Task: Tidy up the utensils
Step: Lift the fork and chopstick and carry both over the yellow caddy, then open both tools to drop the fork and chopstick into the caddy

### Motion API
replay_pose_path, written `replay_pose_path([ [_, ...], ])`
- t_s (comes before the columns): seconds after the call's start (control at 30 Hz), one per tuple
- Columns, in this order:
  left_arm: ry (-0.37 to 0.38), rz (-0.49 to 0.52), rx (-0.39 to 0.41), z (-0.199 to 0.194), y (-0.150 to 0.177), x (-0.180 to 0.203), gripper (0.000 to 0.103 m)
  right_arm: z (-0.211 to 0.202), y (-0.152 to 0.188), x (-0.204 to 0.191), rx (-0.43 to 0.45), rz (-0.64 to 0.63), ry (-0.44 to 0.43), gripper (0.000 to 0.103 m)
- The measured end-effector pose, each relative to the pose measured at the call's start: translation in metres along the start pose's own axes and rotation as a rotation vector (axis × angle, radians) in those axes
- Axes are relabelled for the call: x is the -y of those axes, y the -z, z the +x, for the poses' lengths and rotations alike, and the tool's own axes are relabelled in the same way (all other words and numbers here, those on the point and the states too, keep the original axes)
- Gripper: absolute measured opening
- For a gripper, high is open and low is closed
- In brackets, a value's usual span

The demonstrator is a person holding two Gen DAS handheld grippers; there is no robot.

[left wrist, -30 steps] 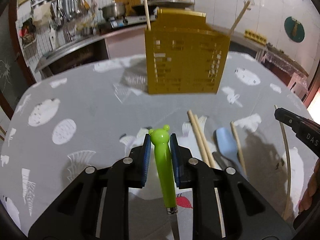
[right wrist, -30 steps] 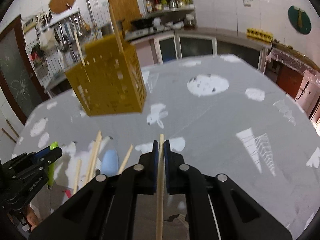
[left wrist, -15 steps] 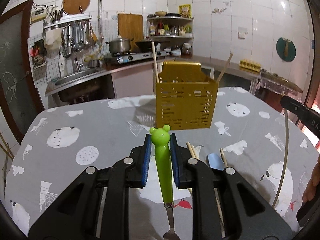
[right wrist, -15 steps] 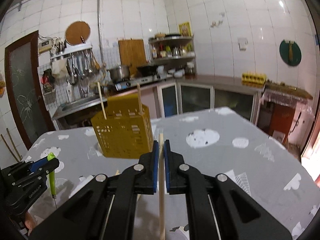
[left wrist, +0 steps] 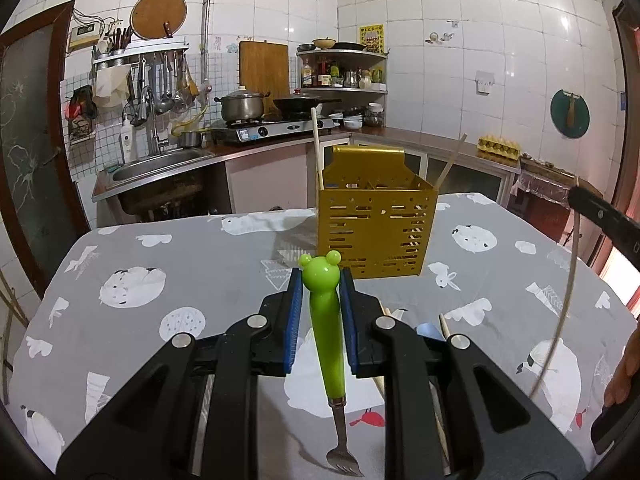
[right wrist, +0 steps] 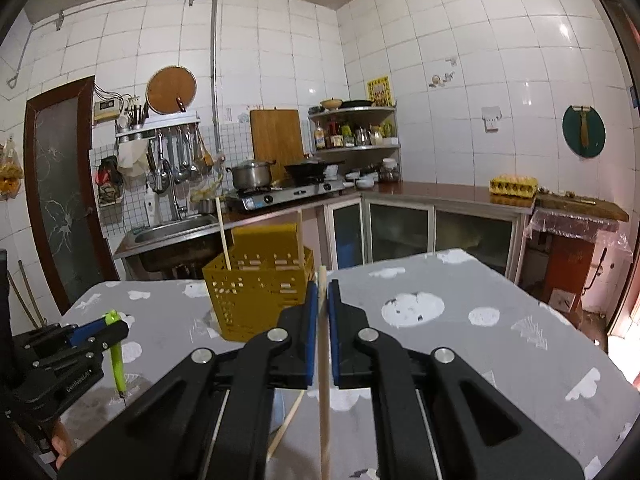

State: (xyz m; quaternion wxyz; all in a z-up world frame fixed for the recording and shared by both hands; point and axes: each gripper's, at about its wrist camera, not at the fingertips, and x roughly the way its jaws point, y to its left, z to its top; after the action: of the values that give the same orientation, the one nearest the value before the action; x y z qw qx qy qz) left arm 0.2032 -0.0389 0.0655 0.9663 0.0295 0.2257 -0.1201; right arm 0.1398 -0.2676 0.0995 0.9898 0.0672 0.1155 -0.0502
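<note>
My left gripper (left wrist: 320, 280) is shut on a green fork with a bear-head handle (left wrist: 326, 328), held upright above the table, tines down. It also shows in the right wrist view (right wrist: 116, 354) at the left. My right gripper (right wrist: 322, 292) is shut on a wooden chopstick (right wrist: 323, 380) that hangs down; the same chopstick (left wrist: 566, 300) shows at the right of the left wrist view. The yellow perforated utensil holder (left wrist: 374, 232) stands on the table ahead of both grippers (right wrist: 260, 292), with two chopsticks standing in it.
The table has a grey cloth with white patterns (left wrist: 200, 264). Loose chopsticks (left wrist: 444, 324) and a pale blue utensil (left wrist: 426, 328) lie on it behind my left gripper. A kitchen counter with sink and stove (left wrist: 240, 136) runs behind the table.
Both grippers have risen and tilted up, so the holder looks smaller and lower and the kitchen walls fill the views. Both still hold their utensils.
</note>
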Motion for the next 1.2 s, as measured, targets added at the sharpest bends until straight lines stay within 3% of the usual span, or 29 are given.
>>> replay_pose_path([
  [0.6,0.001,-0.018,0.085,0.003,-0.046,-0.005,0.018,0.014,-0.039,-0.013,0.082,-0.008,-0.045,0.006],
  [1.2,0.018,-0.021,0.278,0.011,-0.183,0.003,0.017,0.067,-0.152,-0.051,0.242,-0.007,-0.094,0.006],
])
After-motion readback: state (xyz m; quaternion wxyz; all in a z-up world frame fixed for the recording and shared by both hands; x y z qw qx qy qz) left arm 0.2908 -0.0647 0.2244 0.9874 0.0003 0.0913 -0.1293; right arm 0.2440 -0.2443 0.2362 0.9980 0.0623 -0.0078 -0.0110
